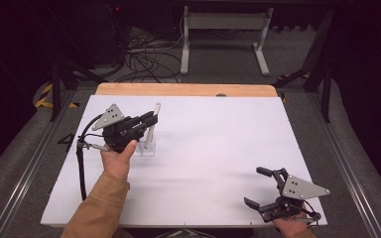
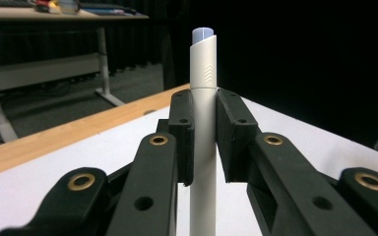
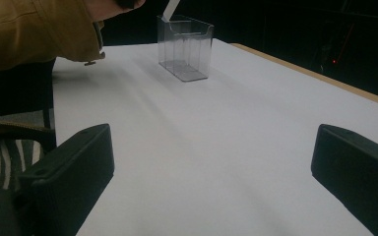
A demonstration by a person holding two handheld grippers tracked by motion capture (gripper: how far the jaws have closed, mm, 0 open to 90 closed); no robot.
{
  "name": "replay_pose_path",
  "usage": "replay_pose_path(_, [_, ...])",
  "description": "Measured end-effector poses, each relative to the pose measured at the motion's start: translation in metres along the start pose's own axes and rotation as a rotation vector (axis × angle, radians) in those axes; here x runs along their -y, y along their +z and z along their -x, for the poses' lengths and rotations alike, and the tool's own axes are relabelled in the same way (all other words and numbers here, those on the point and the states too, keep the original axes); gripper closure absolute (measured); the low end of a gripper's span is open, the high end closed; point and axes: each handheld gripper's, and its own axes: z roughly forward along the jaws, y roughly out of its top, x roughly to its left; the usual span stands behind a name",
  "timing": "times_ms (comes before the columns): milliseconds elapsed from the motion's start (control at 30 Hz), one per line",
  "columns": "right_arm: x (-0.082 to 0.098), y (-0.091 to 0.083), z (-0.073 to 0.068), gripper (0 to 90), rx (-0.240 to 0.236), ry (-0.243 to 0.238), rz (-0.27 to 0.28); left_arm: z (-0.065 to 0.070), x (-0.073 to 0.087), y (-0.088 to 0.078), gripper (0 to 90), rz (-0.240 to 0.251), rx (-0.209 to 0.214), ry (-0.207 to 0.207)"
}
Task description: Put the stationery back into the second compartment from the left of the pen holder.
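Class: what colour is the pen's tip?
Pale blue, atop the white pen; clearest in the left gripper view.

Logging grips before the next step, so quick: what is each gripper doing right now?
Left gripper: shut on the slim white plastic pen.
Right gripper: open, nothing between its jaws, over the white table.

Black tongs (image 1: 150,119), brass rivets, grey three-cornered plates, black cables; tan sleeve (image 1: 101,206)

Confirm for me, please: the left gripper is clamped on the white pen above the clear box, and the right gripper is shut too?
Not quite. The right gripper is open, its jaws wide apart in the right gripper view. The left gripper is indeed clamped on the white pen at the clear box.
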Motion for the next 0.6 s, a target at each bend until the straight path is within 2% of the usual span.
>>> replay_pose_path(133, [0.0000,0.0000,-0.0001,3.1,0.001,0.000,-0.001,-0.0018,0.0003,-0.0025,78.7,0.019,-0.022,0.010])
replay_pose_path(433, [0.0001,0.0000,-0.0002,3.2,0.002,0.000,-0.004,-0.0045,0.0006,-0.0050,78.7,0.039,-0.039,0.021])
replay_pose_path(600, [0.0002,0.0000,-0.0001,3.2,0.003,-0.001,-0.003,-0.0102,0.0008,-0.0082,78.7,0.049,-0.065,0.044])
